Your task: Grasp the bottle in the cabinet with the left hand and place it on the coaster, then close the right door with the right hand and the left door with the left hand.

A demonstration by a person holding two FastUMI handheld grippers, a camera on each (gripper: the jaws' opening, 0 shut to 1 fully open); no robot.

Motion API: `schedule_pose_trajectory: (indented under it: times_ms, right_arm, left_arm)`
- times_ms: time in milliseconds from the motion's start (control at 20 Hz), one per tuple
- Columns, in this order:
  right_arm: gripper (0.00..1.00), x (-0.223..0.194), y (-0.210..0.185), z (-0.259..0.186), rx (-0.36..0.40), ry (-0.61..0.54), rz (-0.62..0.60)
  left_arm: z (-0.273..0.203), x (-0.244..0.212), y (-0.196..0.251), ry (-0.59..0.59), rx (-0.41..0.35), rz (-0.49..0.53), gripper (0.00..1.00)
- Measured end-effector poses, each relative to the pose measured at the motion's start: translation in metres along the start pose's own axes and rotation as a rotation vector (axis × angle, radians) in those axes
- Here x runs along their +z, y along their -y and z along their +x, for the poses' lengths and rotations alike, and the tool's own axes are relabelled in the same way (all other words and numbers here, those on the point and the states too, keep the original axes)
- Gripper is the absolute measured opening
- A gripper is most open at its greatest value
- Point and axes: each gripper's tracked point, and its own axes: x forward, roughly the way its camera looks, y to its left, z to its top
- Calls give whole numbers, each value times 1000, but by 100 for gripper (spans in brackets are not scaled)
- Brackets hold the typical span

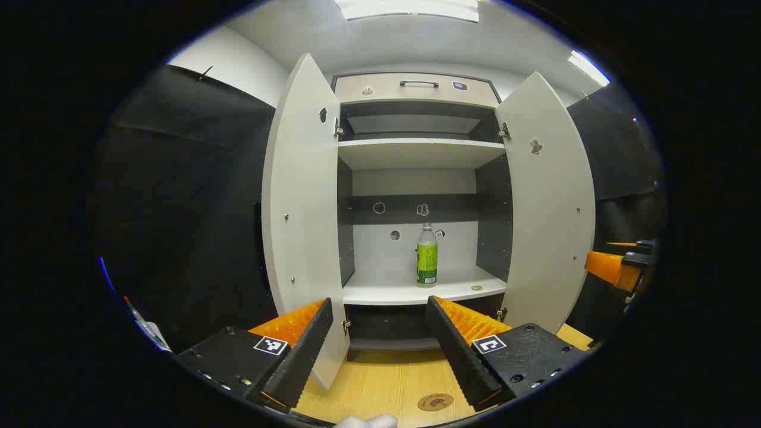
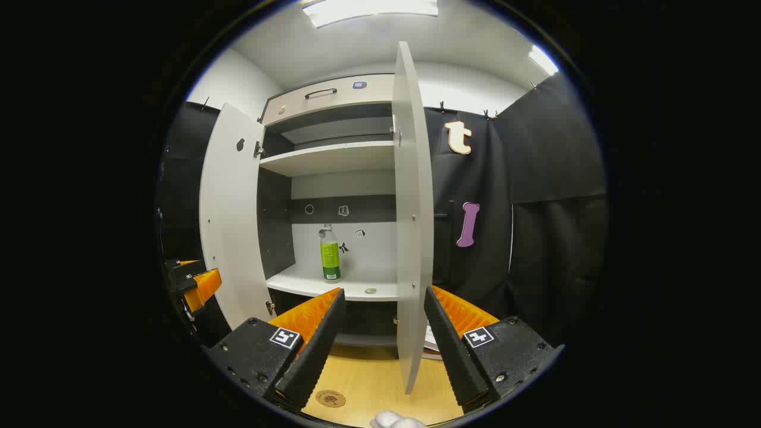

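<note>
Cabinet (image 1: pixel 416 89) stands with both doors swung wide: left door (image 1: pixel 300 220) and right door (image 1: pixel 550 202) both open toward the camera in the left gripper view. Bottle (image 1: pixel 427 255) (green label, pale cap) stands upright on the lower shelf (image 1: pixel 386 291), right of the shelf's middle and toward the back wall, touched by nothing. A small round disc (image 1: pixel 477 288) lies on the same shelf near its front right corner, apart from the bottle.

Left gripper (image 1: pixel 380 333): fingers spread apart, nothing between them, held low in front of the cabinet, well short of the shelf. Right gripper (image 2: pixel 380 324): fingers likewise released and empty; the right door's front edge (image 2: pixel 413 226) sits between them in the right gripper view, farther off and not touched.

Coaster (image 1: pixel 435 402) lies flat on the wooden tabletop (image 1: pixel 380 374) near its front edge, in front of the cabinet, bare on top. Same coaster (image 2: pixel 330 398) seen in the right gripper view, below the right gripper's left finger
</note>
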Motion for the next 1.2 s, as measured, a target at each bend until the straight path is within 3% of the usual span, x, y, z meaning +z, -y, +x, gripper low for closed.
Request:
schedule_pose_trajectory:
  times_ms: [800,1200]
  right_arm:
    - [82,0,-31,22,44,16,-24]
    - [82,2,-33,35,39,7,-28]
  left_arm:
    - [5,-2,-8,-10,26,8,96]
    - [25,4,3,13,-32,-2,96]
